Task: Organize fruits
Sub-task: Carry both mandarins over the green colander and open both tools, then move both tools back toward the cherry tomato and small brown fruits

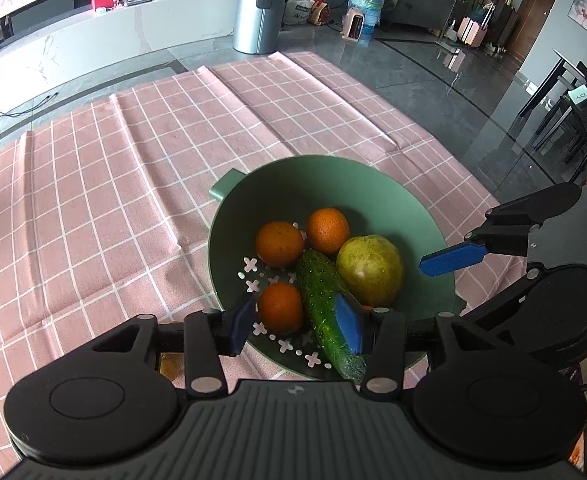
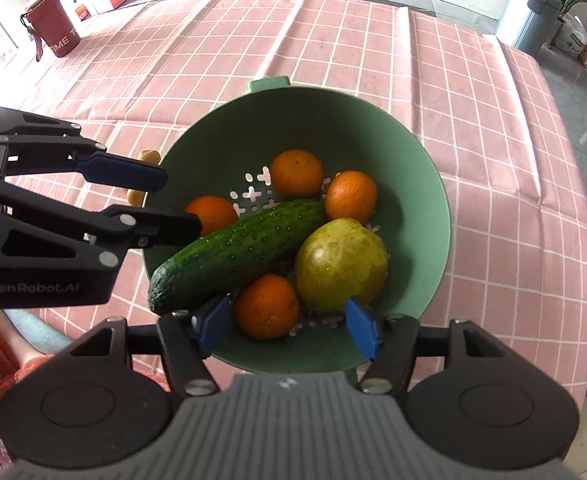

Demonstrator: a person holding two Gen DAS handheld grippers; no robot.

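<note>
Each gripper [image 1: 297, 326] [image 2: 289, 326] is black with blue fingers [image 1: 349, 326], silver screws and a ribbed grey body; one reads "GenRobot.AI".

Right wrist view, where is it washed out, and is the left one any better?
Right wrist view: the top left corner is blown out white behind the red cup; the bowl and cucumber stay sharp. Left wrist view: evenly lit, only soft glare on the floor; fisheye bends the cloth grid in both.

**Checked cloth, colander, cup**

The surface is covered by a creased pink checked cloth [image 2: 473, 120]. On it stand a green colander [image 2: 425, 208] and, well apart at a far corner, a dark red cup [image 2: 55, 24]. A small potato-like piece [image 2: 135, 196] lies just beside the colander.
</note>
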